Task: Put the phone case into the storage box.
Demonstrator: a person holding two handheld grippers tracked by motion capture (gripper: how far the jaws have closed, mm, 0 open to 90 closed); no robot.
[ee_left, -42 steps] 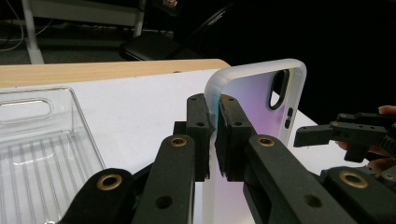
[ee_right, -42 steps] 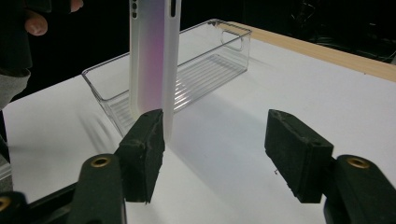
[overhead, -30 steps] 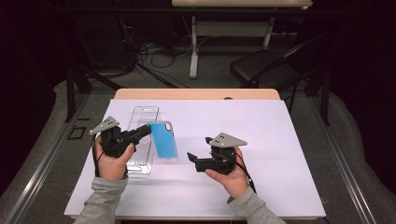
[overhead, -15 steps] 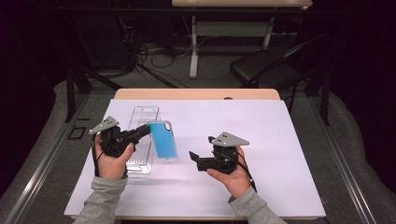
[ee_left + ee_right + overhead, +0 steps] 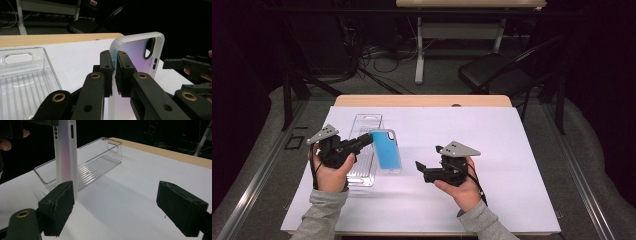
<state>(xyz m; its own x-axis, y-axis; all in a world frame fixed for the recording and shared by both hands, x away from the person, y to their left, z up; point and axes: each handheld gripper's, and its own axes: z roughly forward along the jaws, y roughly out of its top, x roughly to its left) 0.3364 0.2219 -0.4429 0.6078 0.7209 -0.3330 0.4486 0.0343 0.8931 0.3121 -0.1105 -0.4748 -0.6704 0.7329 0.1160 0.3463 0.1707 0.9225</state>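
We see a dark room with a grey floor (image 5: pixel 412 87), 1 black chair (image 5: pixel 497 75) and a white-legged desk (image 5: pixel 419 55) beyond the wooden table (image 5: pixel 422 100), cables (image 5: pixel 372 52) trailing beneath.

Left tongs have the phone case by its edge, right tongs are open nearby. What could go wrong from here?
1. The left tongs pinch only the thin rim of the phone case; it could twist or slip out.
2. The clear tray lies right beside the case; a swing may knock it.
3. The right tongs stand wide open close by and could bump the case before gripping.
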